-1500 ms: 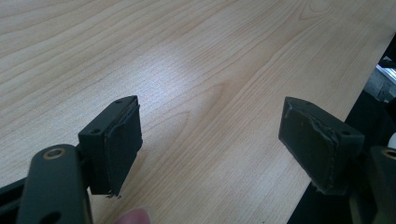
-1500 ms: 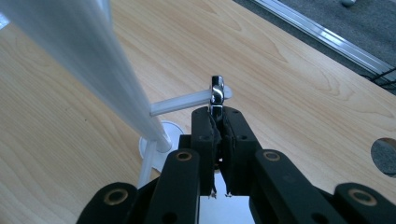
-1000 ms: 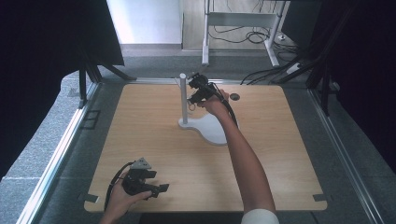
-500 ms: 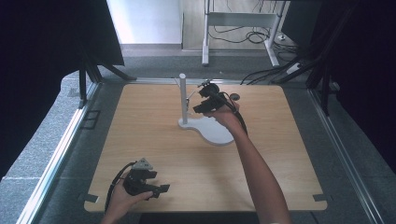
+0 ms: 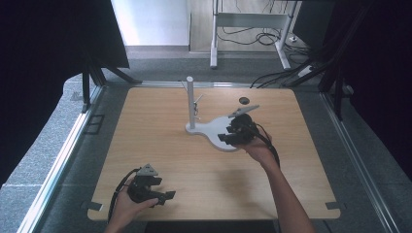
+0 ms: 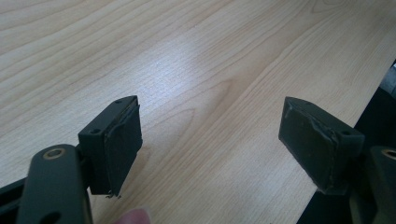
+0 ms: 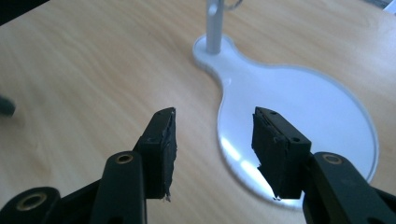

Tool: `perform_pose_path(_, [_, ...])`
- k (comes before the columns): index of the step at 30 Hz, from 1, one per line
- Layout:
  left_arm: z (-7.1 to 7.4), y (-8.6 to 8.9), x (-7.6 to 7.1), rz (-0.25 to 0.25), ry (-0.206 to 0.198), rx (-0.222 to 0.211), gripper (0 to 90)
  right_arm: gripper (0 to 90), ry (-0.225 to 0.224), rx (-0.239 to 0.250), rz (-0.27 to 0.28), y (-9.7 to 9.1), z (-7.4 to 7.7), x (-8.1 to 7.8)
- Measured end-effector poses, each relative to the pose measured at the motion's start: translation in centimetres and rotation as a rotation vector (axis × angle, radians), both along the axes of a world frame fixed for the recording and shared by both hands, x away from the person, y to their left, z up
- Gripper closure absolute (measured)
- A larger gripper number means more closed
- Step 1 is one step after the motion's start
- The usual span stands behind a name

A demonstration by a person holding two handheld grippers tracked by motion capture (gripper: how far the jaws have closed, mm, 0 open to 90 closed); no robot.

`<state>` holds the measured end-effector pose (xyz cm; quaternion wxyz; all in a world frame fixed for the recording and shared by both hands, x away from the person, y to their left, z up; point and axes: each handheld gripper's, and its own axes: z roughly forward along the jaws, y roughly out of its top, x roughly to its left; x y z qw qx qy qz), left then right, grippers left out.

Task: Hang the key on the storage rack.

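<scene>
This looks like a lab or test room: a bare wooden table [image 5: 145,126] framed by metal rails [image 5: 53,170], black curtains [image 5: 48,43] at nine and three o'clock, cables [image 5: 286,75] trailing across grey carpet at one o'clock.

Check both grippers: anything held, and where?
Nothing is held. The right gripper is open and empty over the white stand base, jaws having just been opening. The left gripper is open over bare table.

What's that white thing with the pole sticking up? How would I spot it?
Look at the wooden table, toward its far middle. There a flat white stand lies, pear-shaped, with a slim grey post rising from its narrow end. Nothing else on the table is white or upright.
</scene>
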<state>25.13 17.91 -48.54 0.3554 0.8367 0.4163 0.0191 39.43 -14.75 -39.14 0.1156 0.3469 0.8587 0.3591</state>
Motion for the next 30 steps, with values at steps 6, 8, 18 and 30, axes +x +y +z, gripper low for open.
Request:
perform_pose_path(6, [-0.2,-0.4,0.0,-0.002,0.008,0.008,21.7,49.2,0.002,0.025,-0.006,-2.7,-2.5,-3.4])
perform_pose_path(8, [-0.2,-0.5,0.0,-0.005,0.008,0.012,21.7,48.8,0.009,0.010,-0.012,-3.7,-4.0,-4.8])
perform_pose_path(18, [-0.8,-1.0,0.1,-0.010,0.024,0.038,21.8,49.5,0.024,-0.028,0.011,-4.7,-6.6,-6.8])
perform_pose_path(30, [-0.4,-0.9,-0.1,-0.014,0.010,0.027,21.6,48.0,-0.018,0.017,-0.016,-5.0,-6.8,-7.4])
